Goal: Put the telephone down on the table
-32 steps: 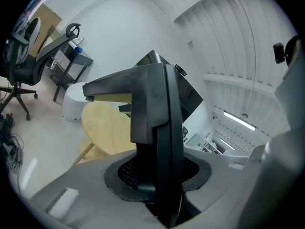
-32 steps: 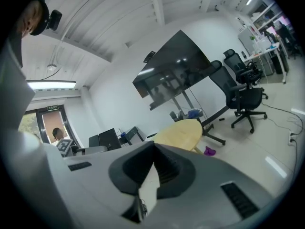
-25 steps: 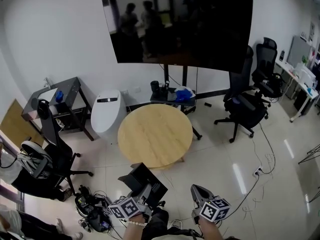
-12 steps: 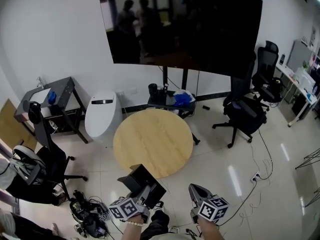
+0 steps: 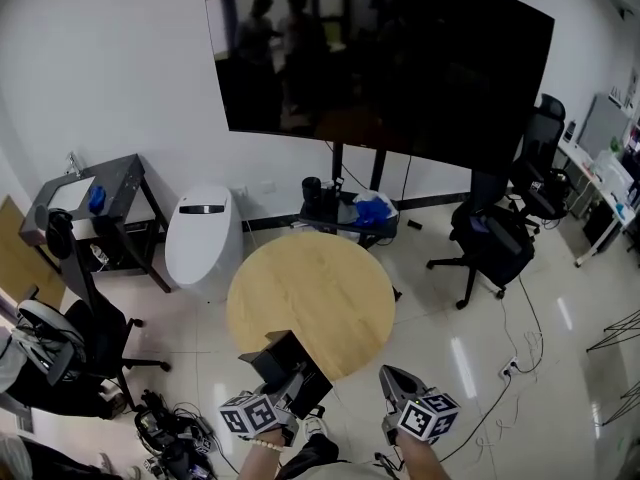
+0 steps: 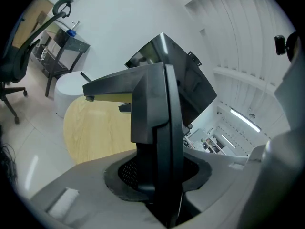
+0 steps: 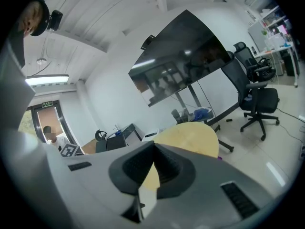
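Plainly the carry is the step in hand. Nearest the person, the left gripper (image 5: 292,396) has its jaws clamped on the black telephone (image 5: 288,360). In the left gripper view the telephone (image 6: 155,109) stands edge-up between the pads, held in the air. Beside it, the right gripper (image 5: 396,393) has its jaws pressed together on nothing and plays no part in the hold. Just ahead lies the round wooden table (image 5: 312,286); the telephone hangs by its near rim without touching it. By this reading the set-down has not yet begun. The next move calls for bringing the left gripper forward over the wood, lowering it until the telephone's base rests flat, and only then letting the jaws part. Farthest off, a large dark screen (image 5: 390,68) hangs on the wall
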